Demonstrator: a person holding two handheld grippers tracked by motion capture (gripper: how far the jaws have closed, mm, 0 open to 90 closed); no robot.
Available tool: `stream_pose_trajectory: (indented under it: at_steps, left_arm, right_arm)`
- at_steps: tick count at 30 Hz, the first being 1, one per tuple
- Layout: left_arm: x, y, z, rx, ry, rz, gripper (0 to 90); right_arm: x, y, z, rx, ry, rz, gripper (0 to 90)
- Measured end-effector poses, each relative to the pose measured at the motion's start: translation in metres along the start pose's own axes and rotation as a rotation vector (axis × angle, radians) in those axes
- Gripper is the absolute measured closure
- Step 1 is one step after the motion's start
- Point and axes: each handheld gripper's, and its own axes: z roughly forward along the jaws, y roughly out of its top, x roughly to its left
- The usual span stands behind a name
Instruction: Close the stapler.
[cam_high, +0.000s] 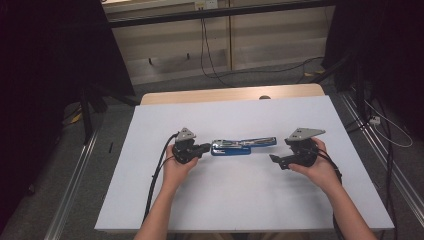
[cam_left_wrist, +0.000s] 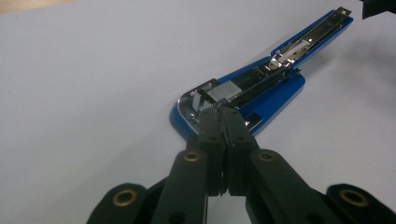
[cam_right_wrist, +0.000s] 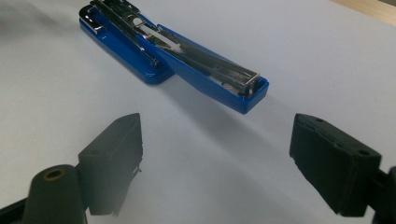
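Forearms are entering over the table's near edge (cam_high: 240, 227). Left gripper (cam_left_wrist: 222, 112), jaws closed, is pressing the opened blue stapler's (cam_high: 243, 145) hinge end mid-table, likely steadying it. Right gripper (cam_right_wrist: 215, 140) is waiting wide open, empty, just beside its free end.

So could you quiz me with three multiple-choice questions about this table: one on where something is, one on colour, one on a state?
1. Where does the opened blue metal stapler lie?
A. between the two grippers
B. on the floor
C. at the table's far edge

2. What colour is the stapler's body?
A. red
B. blue
C. green

3. How do the right gripper jaws stand?
A. shut on the stapler
B. wide apart
C. closed on nothing

Answers: 1 A, high view shows it between both hands; 2 B, blue in all views; 3 B, a wide gap shows between its jaws.
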Motion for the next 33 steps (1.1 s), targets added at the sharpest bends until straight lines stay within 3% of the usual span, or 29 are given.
stream_pose_trajectory:
  at_steps: [7, 13, 19, 21, 26, 33]
  left_arm:
    - [-0.003, 0.0, 0.009, 0.003, 0.006, 0.025, 90.0]
    - [-0.004, -0.001, 0.015, 0.009, 0.001, 0.019, 90.0]
    - [-0.006, -0.002, 0.016, 0.006, 0.015, 0.027, 90.0]
    - [-0.005, -0.001, 0.015, 0.005, 0.01, 0.048, 90.0]
    - [-0.006, -0.002, 0.017, 0.007, 0.011, 0.046, 90.0]
    - [-0.007, -0.002, 0.017, 0.008, 0.02, 0.051, 90.0]
  right_arm:
    - [-0.002, 0.001, 0.002, 0.0, -0.012, 0.003, 21.4]
    - [-0.003, 0.002, 0.005, -0.001, -0.016, 0.002, 27.0]
    - [-0.005, 0.001, 0.007, 0.011, -0.015, 0.003, 44.5]
    - [-0.006, 0.001, 0.006, 0.009, -0.013, 0.002, 50.8]
    - [-0.009, 0.0, 0.005, 0.01, -0.011, 0.026, 65.3]
    - [-0.011, -0.001, 0.007, 0.03, 0.0, 0.016, 84.8]
